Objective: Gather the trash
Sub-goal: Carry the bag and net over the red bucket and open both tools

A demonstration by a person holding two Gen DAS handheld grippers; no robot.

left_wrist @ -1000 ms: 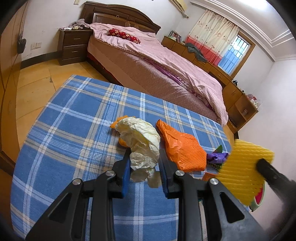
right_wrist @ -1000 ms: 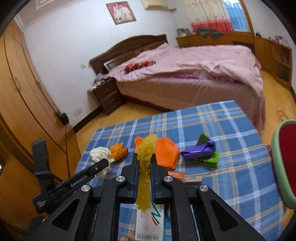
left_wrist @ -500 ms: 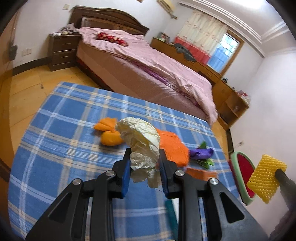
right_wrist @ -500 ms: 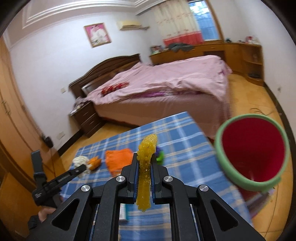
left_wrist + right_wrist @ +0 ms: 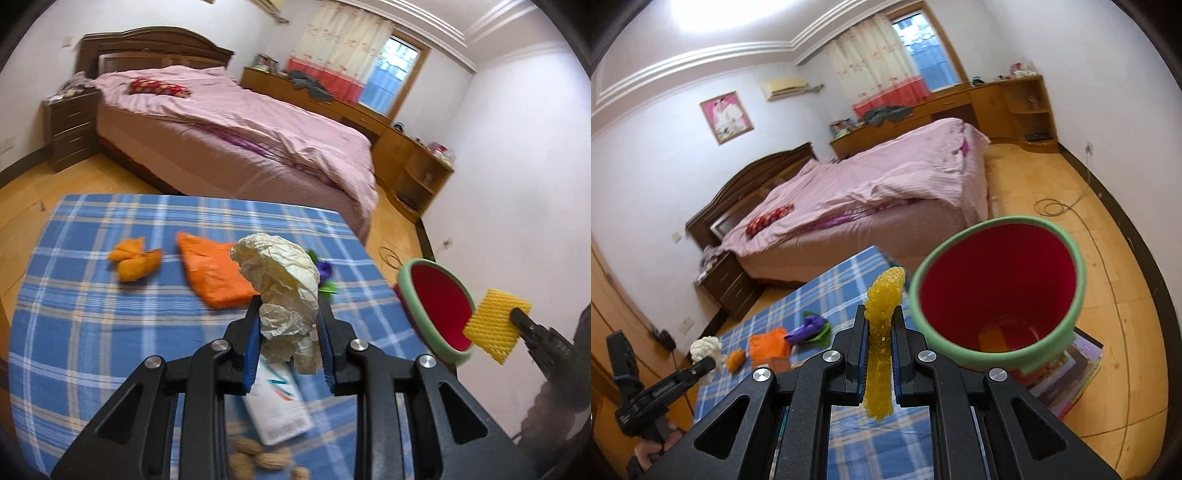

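My left gripper (image 5: 288, 325) is shut on a crumpled cream paper ball (image 5: 284, 284) and holds it above the blue plaid table (image 5: 92, 332). My right gripper (image 5: 880, 332) is shut on a yellow foam net (image 5: 881, 332), just left of the red bin with the green rim (image 5: 997, 295). In the left wrist view the net (image 5: 495, 325) hangs at the bin's near rim (image 5: 436, 310). An orange bag (image 5: 210, 269), an orange wad (image 5: 136, 262) and a purple and green wrapper (image 5: 325, 273) lie on the table.
A white packet (image 5: 277, 402) and several peanuts (image 5: 258, 458) lie at the table's near edge. The bin stands on a stack of books (image 5: 1071, 373) on the wooden floor. A pink bed (image 5: 240, 133) lies beyond the table. A cable (image 5: 1052, 206) runs over the floor.
Both grippers have swung right toward the bin with their loads. The yellow net has gone from over the table to the bin's rim.
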